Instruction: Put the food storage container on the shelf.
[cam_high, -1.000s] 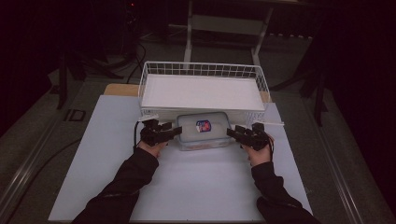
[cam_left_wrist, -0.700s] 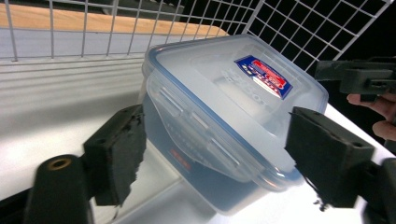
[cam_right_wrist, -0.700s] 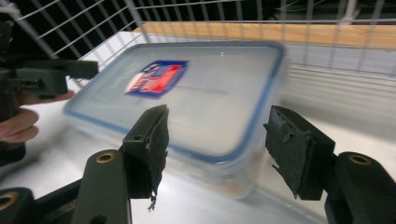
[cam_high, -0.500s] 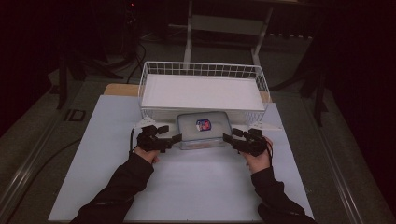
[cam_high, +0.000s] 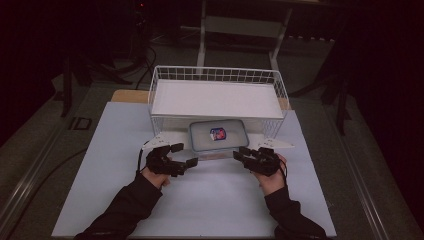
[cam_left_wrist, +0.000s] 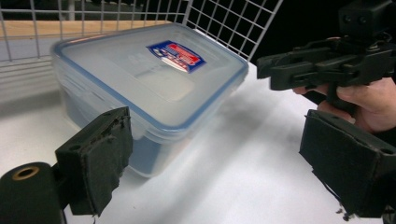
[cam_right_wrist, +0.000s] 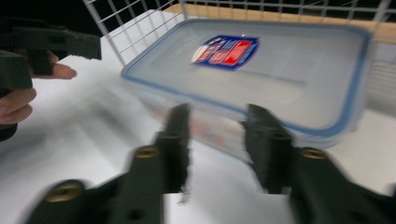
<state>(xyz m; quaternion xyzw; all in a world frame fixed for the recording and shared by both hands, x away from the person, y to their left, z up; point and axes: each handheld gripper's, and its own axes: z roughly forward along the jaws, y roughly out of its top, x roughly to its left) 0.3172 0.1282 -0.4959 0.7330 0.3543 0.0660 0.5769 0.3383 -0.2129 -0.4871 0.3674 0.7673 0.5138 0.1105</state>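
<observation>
Box (cam_high: 218, 135) with a blue-rimmed lid sits on the white tabletop (cam_high: 215, 200), its far side touching the front of a wire basket (cam_high: 216, 75). From the high view the left claw (cam_high: 186, 156) lies just beside the box's near-left corner and the right claw (cam_high: 241, 154) just beside its near-right corner, neither one on it. Bare tabletop stretches wide on the person's side, and to both sides of the hands.

From the left gripper view, the left claw (cam_left_wrist: 212, 158) stands wide apart, one jaw close against the box's (cam_left_wrist: 149, 88) side wall, the other out over bare tabletop. The right claw (cam_left_wrist: 266, 70), held in a hand (cam_left_wrist: 369, 100), hovers farther off beyond the box's corner.

From the right gripper view, blurred, the right claw (cam_right_wrist: 217, 135) has its jaws partly apart, a clear gap between them, tips just short of the box's (cam_right_wrist: 261, 74) near edge with nothing held. The basket's (cam_right_wrist: 140, 18) wire rises right behind the box.
</observation>
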